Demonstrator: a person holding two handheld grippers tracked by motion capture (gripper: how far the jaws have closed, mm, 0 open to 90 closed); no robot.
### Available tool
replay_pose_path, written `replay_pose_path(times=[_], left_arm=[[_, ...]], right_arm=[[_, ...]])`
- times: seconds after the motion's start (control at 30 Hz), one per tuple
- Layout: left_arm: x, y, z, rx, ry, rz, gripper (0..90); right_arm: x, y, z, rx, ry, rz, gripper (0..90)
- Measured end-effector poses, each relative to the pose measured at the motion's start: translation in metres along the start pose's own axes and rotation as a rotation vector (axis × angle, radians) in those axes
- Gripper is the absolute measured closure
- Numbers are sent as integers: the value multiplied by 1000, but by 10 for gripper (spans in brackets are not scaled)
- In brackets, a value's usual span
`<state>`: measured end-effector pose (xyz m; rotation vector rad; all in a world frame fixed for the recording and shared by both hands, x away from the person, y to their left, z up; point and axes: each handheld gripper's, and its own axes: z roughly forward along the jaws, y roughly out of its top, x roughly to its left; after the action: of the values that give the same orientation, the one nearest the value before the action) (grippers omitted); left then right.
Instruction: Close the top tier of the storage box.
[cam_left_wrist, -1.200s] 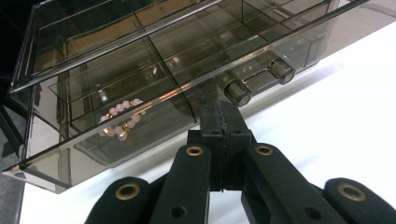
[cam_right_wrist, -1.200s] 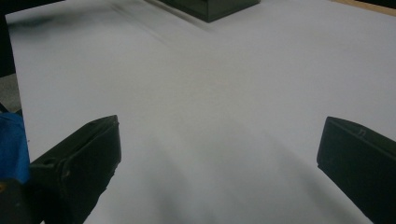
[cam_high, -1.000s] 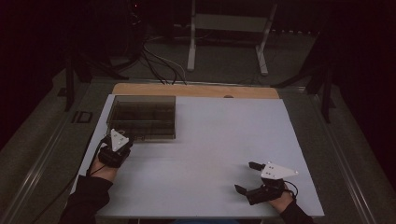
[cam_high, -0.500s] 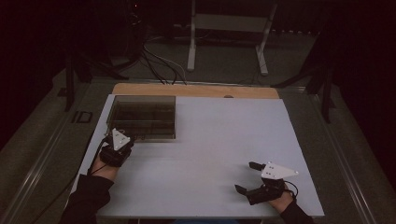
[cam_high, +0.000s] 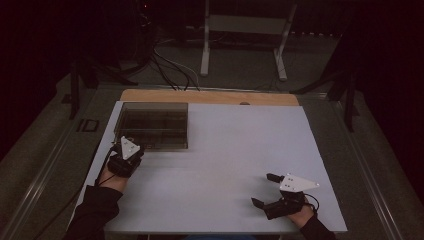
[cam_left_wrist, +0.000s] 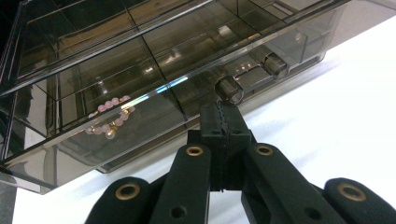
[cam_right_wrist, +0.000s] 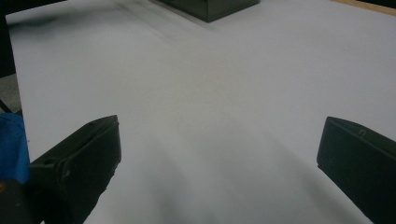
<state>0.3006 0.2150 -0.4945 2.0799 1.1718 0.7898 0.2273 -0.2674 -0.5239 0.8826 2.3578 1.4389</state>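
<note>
At the bench's (cam_high: 220, 150) near-left edge, the left claw (cam_left_wrist: 222, 122) is sitting pressed together, its tip just below a round knob (cam_left_wrist: 229, 89) on the front of a smoky clear box (cam_high: 151, 126) lying toward the far-left corner. The right claw (cam_high: 265, 190) is resting spread apart near the near-right corner, gripping nothing. The step appears to be reaching for a drawer; next, the left claw would likely need to part and clamp that knob. Inside one compartment, a pink bead bracelet (cam_left_wrist: 109, 120) is lying; the others look empty
</note>
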Motion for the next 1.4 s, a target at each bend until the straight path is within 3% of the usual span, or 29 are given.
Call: replay_pose_path(times=[1.4], left_arm=[[3,10,14,18,-8,8,900]], right_arm=[[0,0,0,3,0,-1,0]])
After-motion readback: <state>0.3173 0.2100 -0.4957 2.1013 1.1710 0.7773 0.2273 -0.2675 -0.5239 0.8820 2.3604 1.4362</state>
